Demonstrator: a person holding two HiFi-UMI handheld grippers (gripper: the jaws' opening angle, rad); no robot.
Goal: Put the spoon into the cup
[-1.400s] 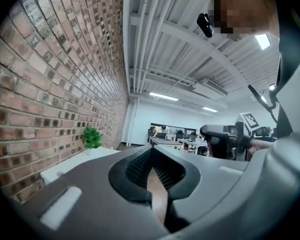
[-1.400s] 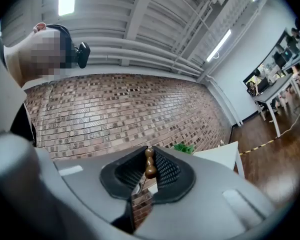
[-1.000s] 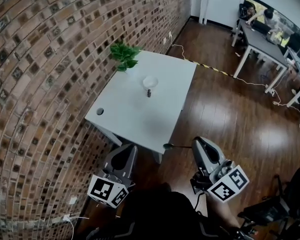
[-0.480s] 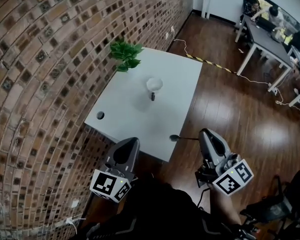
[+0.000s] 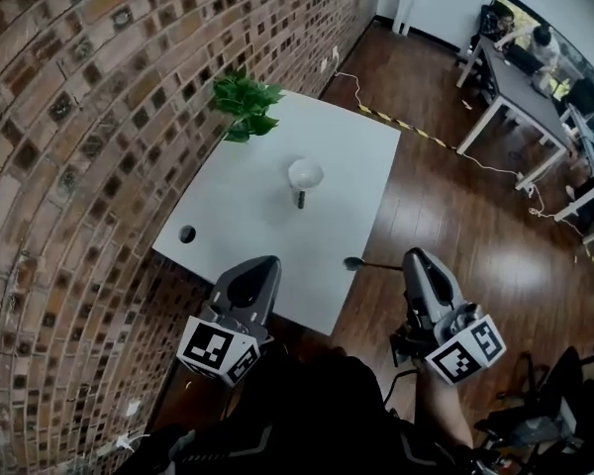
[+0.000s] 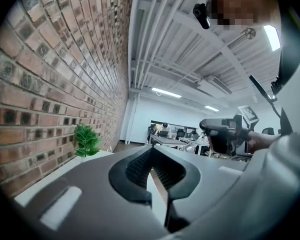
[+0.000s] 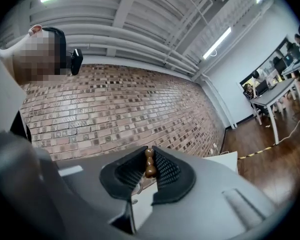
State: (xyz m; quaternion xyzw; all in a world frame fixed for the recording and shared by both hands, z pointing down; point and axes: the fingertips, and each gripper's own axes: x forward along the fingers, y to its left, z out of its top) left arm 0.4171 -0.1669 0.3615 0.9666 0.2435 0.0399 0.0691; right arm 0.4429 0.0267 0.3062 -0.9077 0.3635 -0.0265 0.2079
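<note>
While cup [image 5: 305, 174] stands well apart, right tongs [image 5: 417, 257] clamp spoon [image 5: 372, 263].

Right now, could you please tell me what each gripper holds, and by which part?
Right gripper: the spoon, by its handle end. Left gripper: nothing.

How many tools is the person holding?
2. The left tool is at the near edge of the white table, shut and empty. The right tool is over the wood floor beside the table, shut on a spoon. None seems hidden.
</note>
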